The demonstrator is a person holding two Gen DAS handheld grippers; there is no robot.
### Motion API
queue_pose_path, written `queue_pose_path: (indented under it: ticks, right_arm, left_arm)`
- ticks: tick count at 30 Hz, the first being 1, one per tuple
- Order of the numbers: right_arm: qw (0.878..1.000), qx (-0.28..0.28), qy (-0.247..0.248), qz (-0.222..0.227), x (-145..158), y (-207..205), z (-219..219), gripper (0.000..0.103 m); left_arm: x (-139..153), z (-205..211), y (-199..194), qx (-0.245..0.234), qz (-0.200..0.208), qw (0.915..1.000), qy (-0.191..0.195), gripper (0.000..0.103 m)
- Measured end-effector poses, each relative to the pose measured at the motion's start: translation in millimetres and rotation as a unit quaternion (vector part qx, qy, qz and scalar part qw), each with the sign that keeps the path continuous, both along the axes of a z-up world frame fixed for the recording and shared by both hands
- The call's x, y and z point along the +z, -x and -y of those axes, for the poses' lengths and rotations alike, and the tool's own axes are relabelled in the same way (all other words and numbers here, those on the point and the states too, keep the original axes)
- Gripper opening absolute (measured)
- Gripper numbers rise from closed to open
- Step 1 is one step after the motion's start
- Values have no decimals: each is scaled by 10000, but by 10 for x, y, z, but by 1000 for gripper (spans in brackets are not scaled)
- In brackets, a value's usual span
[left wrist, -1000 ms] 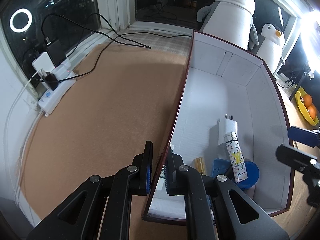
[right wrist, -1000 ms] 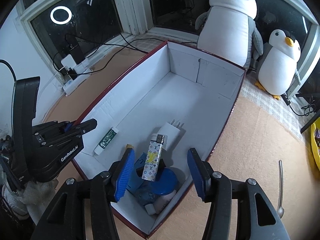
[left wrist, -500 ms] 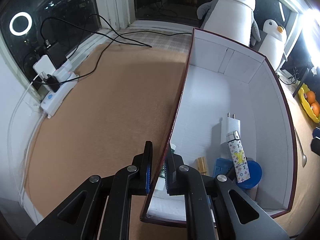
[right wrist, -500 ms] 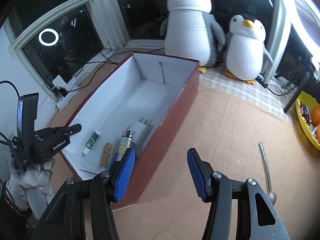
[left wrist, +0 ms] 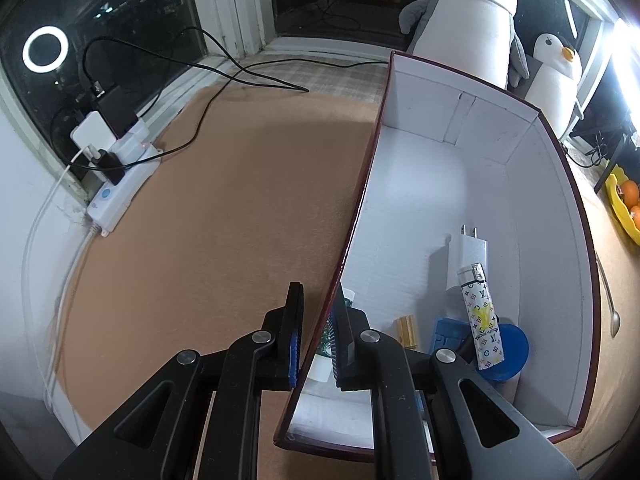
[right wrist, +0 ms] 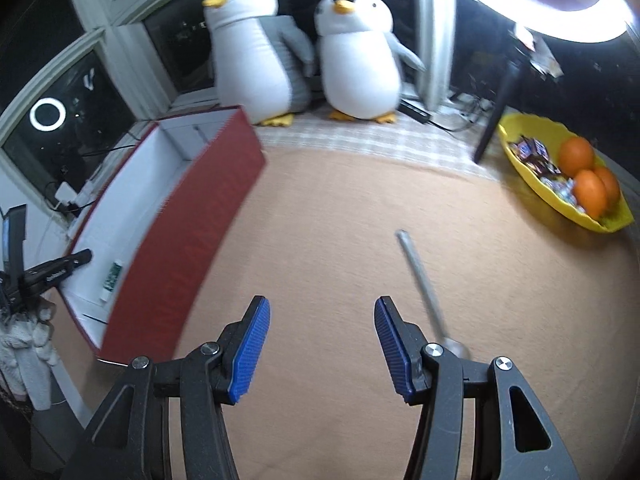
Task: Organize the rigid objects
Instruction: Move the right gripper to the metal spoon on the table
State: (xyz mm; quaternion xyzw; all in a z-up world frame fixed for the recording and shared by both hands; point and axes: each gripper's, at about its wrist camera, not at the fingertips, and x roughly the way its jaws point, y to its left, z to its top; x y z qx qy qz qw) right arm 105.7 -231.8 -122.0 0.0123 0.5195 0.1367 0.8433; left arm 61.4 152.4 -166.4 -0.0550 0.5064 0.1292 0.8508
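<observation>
A red box with white inside [left wrist: 480,184] [right wrist: 192,232] stands on the tan mat. My left gripper [left wrist: 318,340] is shut on the box's left wall [left wrist: 352,236], one finger on each side. Inside lie a white charger [left wrist: 466,252], a patterned lighter [left wrist: 482,316], a blue lid [left wrist: 510,352], a gold piece [left wrist: 408,330] and a green-white tube [left wrist: 326,340]. My right gripper [right wrist: 322,344] is open and empty, low over the mat right of the box. A metal spoon [right wrist: 426,292] lies just right of it; it also shows in the left wrist view [left wrist: 610,300].
Two plush penguins [right wrist: 304,52] stand behind the box. A yellow bowl with oranges and sweets [right wrist: 568,180] sits at the right. A power strip with plugs and cables [left wrist: 116,176] lies at the left by the window.
My right gripper has swung away from above the box to the right, over the mat near the spoon. The left gripper stays clamped on the box wall.
</observation>
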Motion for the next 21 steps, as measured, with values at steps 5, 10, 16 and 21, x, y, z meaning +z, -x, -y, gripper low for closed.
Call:
queue_pose_path:
  ticks: [5,10,16,21]
  right_arm:
    - [9994,-208,201,-201,-205,-72,351,50]
    - [9979,-178,378,-493,-426,-179,504,50]
    - [9951,-33,738,-660,-608,-368,551,50]
    - [9925,185,914,-797,-735,-480,517,46]
  left_arm:
    - [-2,14,-3,46,-22,10000,-55,11]
    - [3,21,2,71,-37,9999,-71,12]
    - [3,28,-4,92,-44,9999,-80,12]
    - [0,36,-2,99,-59,9999,-111,12]
